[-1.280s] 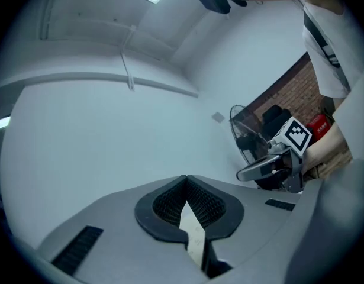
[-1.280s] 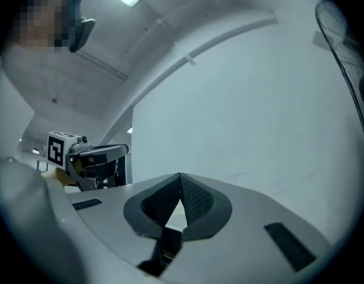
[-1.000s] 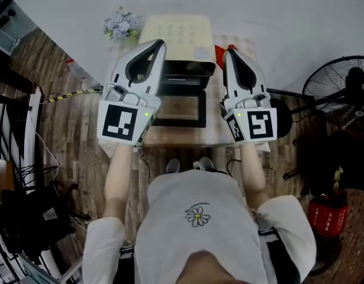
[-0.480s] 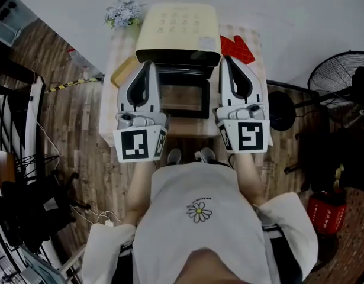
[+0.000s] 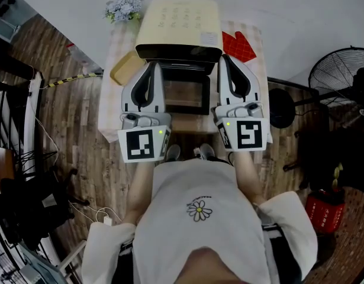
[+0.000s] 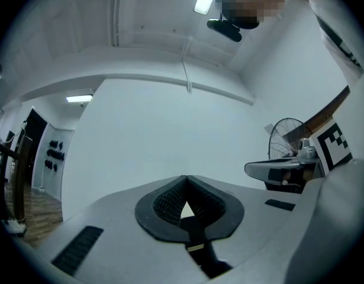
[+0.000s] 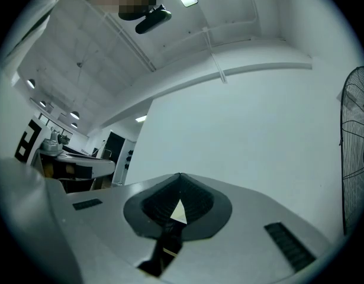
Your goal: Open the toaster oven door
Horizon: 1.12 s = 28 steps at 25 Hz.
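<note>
The cream toaster oven (image 5: 179, 22) stands on a small table against the wall in the head view. Its black glass door (image 5: 183, 94) appears folded down flat toward me. My left gripper (image 5: 152, 65) hangs over the door's left edge and my right gripper (image 5: 224, 59) over its right edge. Whether either touches the door I cannot tell. Both point away from me. Both gripper views look up at the white wall and ceiling. The left gripper (image 6: 185, 179) and the right gripper (image 7: 180, 176) are shut with nothing between the pads.
A tan board (image 5: 125, 68) lies left of the oven and a red mitt (image 5: 240, 45) right of it. Flowers (image 5: 123, 9) stand at the back left. The table (image 5: 113, 108) has a checked cloth. A fan (image 5: 341, 76) stands to the right on wooden floor.
Both grippers have come down and back toward me, from over the oven to beside the door. The left one has straightened from a tilt. More of the oven's top shows now.
</note>
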Each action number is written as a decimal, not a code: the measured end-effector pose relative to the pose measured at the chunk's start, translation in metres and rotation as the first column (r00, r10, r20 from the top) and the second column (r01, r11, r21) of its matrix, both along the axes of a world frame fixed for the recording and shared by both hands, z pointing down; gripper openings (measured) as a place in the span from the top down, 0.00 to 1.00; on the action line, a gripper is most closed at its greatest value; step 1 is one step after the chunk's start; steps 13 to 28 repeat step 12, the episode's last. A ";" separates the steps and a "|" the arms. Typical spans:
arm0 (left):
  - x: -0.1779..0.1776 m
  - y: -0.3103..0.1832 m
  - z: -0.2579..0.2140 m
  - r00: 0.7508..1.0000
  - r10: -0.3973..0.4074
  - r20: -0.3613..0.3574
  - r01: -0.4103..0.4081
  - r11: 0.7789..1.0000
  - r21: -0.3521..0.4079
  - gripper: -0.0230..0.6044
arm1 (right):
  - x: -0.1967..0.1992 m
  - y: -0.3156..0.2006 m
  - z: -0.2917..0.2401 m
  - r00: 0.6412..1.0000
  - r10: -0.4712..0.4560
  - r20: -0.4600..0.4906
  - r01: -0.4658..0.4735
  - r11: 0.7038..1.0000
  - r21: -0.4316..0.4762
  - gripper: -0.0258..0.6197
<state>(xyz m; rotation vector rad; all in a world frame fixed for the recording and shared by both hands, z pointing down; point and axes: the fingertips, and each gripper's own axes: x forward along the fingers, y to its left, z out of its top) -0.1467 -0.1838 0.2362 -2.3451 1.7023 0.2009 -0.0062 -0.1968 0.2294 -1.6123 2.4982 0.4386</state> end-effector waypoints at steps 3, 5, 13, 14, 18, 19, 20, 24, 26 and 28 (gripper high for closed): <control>-0.002 0.000 -0.001 1.000 -0.003 -0.003 0.003 1.000 -0.002 0.94 | -0.002 0.001 0.001 1.000 -0.003 -0.003 0.003 1.000 -0.003 0.95; -0.003 -0.001 0.000 1.000 -0.005 -0.002 0.005 1.000 -0.004 0.94 | -0.002 0.000 0.003 1.000 -0.006 -0.003 0.006 1.000 -0.005 0.95; -0.007 -0.001 0.003 1.000 -0.009 -0.007 0.009 1.000 -0.019 0.94 | -0.006 -0.002 0.006 1.000 -0.015 -0.004 0.015 1.000 -0.013 0.95; -0.007 -0.001 0.003 1.000 -0.009 -0.007 0.009 1.000 -0.019 0.94 | -0.006 -0.002 0.006 1.000 -0.015 -0.004 0.015 1.000 -0.013 0.95; -0.007 -0.001 0.003 1.000 -0.009 -0.007 0.009 1.000 -0.019 0.94 | -0.006 -0.002 0.006 1.000 -0.015 -0.004 0.015 1.000 -0.013 0.95; -0.007 -0.001 0.003 1.000 -0.009 -0.007 0.009 1.000 -0.019 0.94 | -0.006 -0.002 0.006 1.000 -0.015 -0.004 0.015 1.000 -0.013 0.95; -0.007 -0.001 0.003 1.000 -0.009 -0.007 0.009 1.000 -0.019 0.94 | -0.006 -0.002 0.006 1.000 -0.015 -0.004 0.015 1.000 -0.013 0.95; -0.007 -0.001 0.003 1.000 -0.009 -0.007 0.009 1.000 -0.019 0.94 | -0.006 -0.002 0.006 1.000 -0.015 -0.004 0.015 1.000 -0.013 0.95; -0.007 -0.001 0.003 1.000 -0.009 -0.007 0.009 1.000 -0.019 0.94 | -0.006 -0.002 0.006 1.000 -0.015 -0.004 0.015 1.000 -0.013 0.95; -0.007 -0.001 0.003 1.000 -0.009 -0.007 0.009 1.000 -0.019 0.94 | -0.006 -0.002 0.006 1.000 -0.015 -0.004 0.015 1.000 -0.013 0.95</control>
